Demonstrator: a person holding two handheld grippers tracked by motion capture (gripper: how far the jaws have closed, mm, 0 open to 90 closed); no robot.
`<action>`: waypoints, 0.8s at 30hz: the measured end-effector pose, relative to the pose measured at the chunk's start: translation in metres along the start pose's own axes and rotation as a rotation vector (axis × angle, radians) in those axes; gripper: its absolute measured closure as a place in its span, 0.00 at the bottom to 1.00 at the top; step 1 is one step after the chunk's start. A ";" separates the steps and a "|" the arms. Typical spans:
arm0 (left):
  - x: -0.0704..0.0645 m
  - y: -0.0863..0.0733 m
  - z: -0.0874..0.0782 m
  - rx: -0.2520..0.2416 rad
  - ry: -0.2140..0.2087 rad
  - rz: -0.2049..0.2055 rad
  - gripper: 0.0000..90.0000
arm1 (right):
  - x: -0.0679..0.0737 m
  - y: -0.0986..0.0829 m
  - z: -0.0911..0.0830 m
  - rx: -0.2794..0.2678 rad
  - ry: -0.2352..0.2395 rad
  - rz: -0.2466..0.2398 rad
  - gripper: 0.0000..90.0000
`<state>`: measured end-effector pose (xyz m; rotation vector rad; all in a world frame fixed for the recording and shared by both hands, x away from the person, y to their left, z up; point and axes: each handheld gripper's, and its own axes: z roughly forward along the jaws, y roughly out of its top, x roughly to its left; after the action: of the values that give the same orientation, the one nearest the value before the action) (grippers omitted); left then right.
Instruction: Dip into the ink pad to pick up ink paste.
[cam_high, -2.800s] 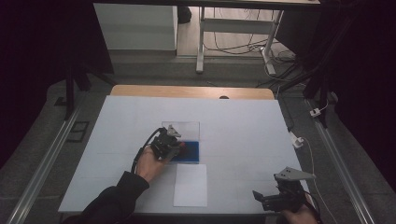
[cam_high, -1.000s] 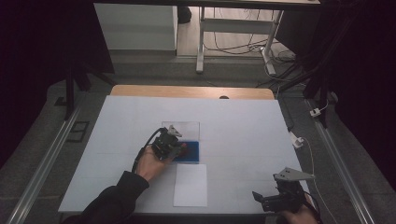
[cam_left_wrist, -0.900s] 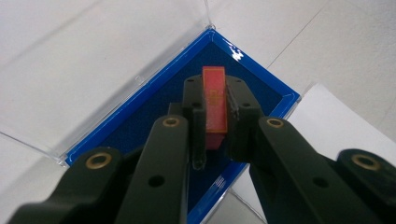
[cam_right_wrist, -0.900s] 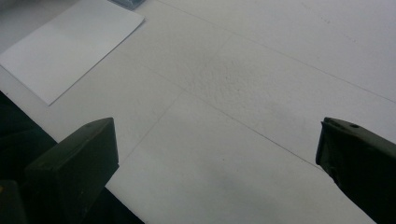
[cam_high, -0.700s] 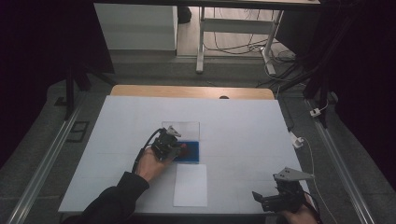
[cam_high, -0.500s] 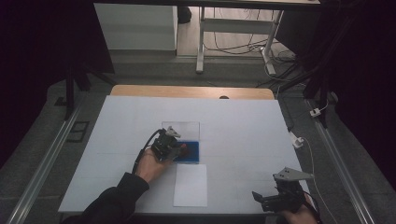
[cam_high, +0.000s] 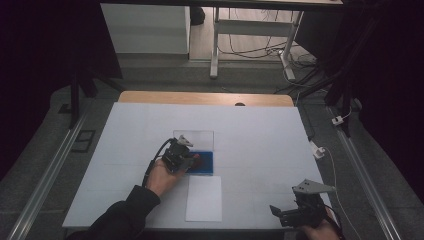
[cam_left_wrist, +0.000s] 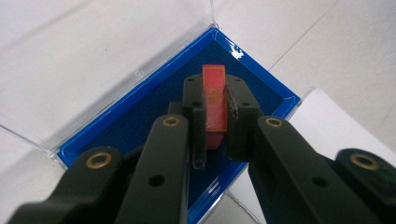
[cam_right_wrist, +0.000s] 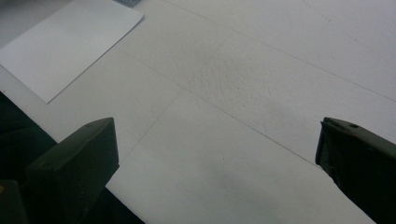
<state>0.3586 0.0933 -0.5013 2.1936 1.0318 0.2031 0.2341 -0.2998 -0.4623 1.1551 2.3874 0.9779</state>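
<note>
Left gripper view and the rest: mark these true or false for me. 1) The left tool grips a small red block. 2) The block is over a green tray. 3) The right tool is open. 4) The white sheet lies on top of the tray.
1) True: the left tool has its jaws closed on the small red rectangular block.
2) False: it is over a blue-lined clear plastic tray.
3) True: the right tool has its jaws wide apart above the white table.
4) False: the white paper sheet lies flat beside the tray, on the person's side.
</note>
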 end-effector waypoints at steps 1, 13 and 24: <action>-0.001 0.000 0.000 0.000 0.004 0.006 0.90 | 0.000 0.000 0.000 0.000 0.000 0.000 0.00; -0.004 0.005 -0.003 0.027 0.028 0.056 0.89 | 0.000 0.000 0.000 -0.003 0.002 -0.002 0.00; 0.009 0.009 -0.029 -0.045 0.014 0.016 0.89 | 0.000 0.000 0.000 -0.001 0.002 -0.006 0.00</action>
<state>0.3580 0.1112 -0.4752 2.1637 1.0079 0.2474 0.2336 -0.2999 -0.4624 1.1466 2.3899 0.9794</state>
